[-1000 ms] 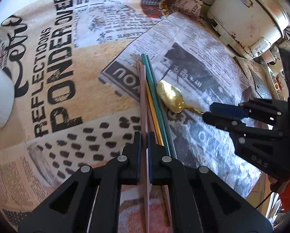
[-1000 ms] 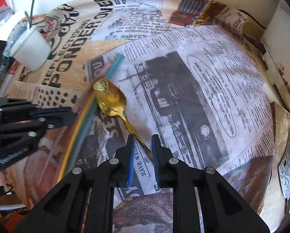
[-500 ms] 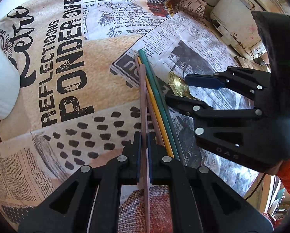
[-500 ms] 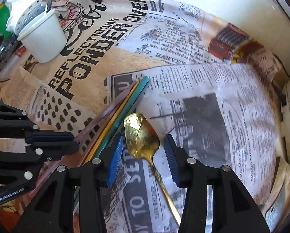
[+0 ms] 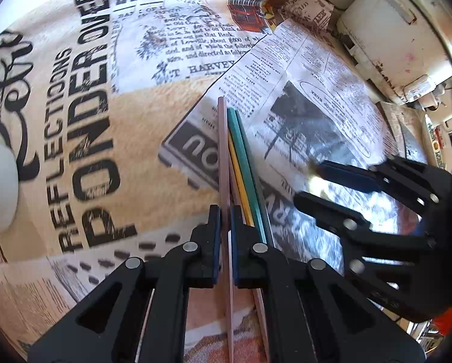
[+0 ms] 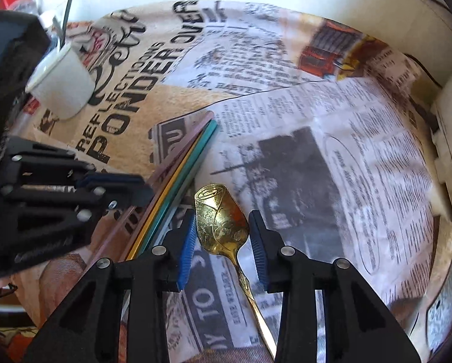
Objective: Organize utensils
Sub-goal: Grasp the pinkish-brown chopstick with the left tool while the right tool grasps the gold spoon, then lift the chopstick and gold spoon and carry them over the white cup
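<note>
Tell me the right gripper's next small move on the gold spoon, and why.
Probably finish closing. The right gripper has its jaws on either side of the gold spoon's bowl and closing, with small gaps left. The spoon lies flat on the printed cloth. The left gripper already clamps the pink stick.

A: Where does the left view sit?

B: On the left gripper (image 5: 225, 220), looking steeply down along its fingers, close over the cloth (image 5: 83, 121). The right gripper (image 5: 313, 181) comes in at its right edge, with a white appliance (image 5: 398, 30) at the top right.

A: And the right view?

B: On the right gripper (image 6: 223, 236), also tilted down and near the cloth (image 6: 286, 60). The left gripper (image 6: 129, 190) shows at its left edge, a white cup (image 6: 62, 84) beyond it.

A: What do they share?

B: The sticks (image 5: 238, 163) (image 6: 183, 163), the "PONDER OVER" print, the newspaper patch and the spoon (image 6: 221, 220), which the left view shows only as a gold blur (image 5: 315, 175).
</note>
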